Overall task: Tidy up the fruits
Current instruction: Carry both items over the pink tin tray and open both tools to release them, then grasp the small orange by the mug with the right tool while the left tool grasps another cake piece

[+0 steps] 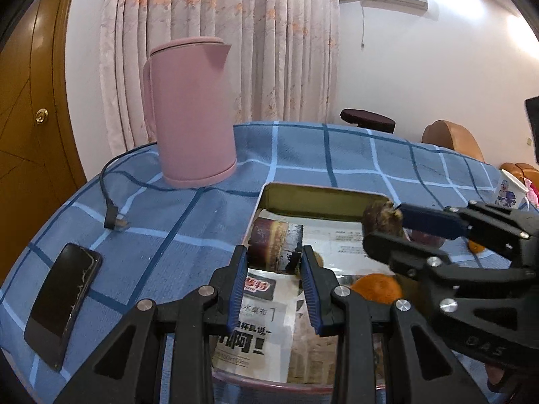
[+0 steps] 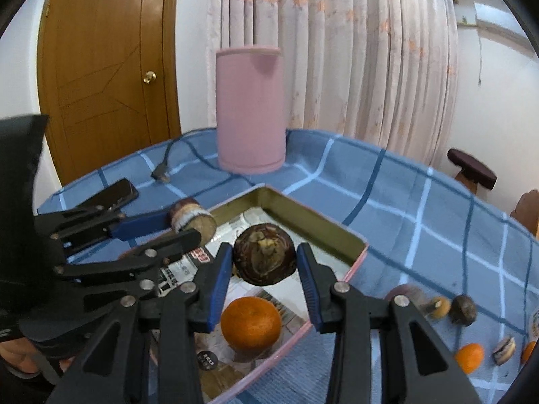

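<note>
Both hand-held grippers hover over the tin tray (image 2: 316, 227) on the worktop (image 2: 421, 208). Left hand-held gripper (image 1: 274, 269) clamps a sugarcane piece (image 1: 274, 247); right hand-held gripper (image 2: 264, 266) clamps a dark round fruit (image 2: 264, 254).

To do the step well: lower each into bare tray floor, clear of the orange (image 2: 251, 325), then release (judgement).

Count: one orange in the tray; outside it, right, two oranges and about four small dark or tan fruits, some blurred.

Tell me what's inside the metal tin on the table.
Inside the tin: printed paper lining and one orange. The grippers cover much of its floor, so anything more there is hidden.
</note>
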Demonstrator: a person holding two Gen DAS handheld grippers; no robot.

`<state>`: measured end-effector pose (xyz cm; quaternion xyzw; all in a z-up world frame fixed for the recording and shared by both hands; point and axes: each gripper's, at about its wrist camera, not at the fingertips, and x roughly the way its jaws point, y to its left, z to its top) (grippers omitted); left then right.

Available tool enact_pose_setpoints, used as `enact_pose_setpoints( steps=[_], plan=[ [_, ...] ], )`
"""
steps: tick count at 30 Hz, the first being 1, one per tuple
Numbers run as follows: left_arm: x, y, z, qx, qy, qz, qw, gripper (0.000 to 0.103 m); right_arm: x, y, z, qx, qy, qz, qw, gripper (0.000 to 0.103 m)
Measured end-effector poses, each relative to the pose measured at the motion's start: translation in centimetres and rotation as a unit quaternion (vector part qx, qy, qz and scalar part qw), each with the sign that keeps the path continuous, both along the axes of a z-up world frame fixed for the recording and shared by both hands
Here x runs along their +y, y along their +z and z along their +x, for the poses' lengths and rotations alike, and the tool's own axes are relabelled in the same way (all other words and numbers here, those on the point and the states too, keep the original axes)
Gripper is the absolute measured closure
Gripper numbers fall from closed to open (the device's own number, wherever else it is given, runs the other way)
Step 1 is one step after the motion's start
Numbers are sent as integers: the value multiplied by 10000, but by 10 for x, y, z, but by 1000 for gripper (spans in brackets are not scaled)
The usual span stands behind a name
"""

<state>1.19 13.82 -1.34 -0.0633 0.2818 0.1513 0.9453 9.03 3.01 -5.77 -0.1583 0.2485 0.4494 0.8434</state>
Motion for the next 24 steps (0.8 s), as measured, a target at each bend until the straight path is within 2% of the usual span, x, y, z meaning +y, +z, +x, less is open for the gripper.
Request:
enact_pose_setpoints(
  steps=[7,12,14,16,20,24],
  plan=[
    [5,-6,-2,80,38,-49,9999,69,9,-12,1,216,165,-211,9994,60],
    [8,-5,-7,115,204,-78,9997,65,5,-10,-5,202,280,-182,9992,39],
    [3,-1,-10,51,173,-61,9998,54,-3,-5,-7,159,272,-113,9994,37],
    [-3,5,-12,-30,113,-21,9999,47,-17,1,-8,45,194,-63,9998,35],
    [-28,20,-6,-188,-181,29,9997,47,-59,12,0,-96,-144,94,9998,28],
    [-63,31,11,-197,-682,-30,9975,46,-114,21,22,-205,-768,125,9968,26]
  ],
)
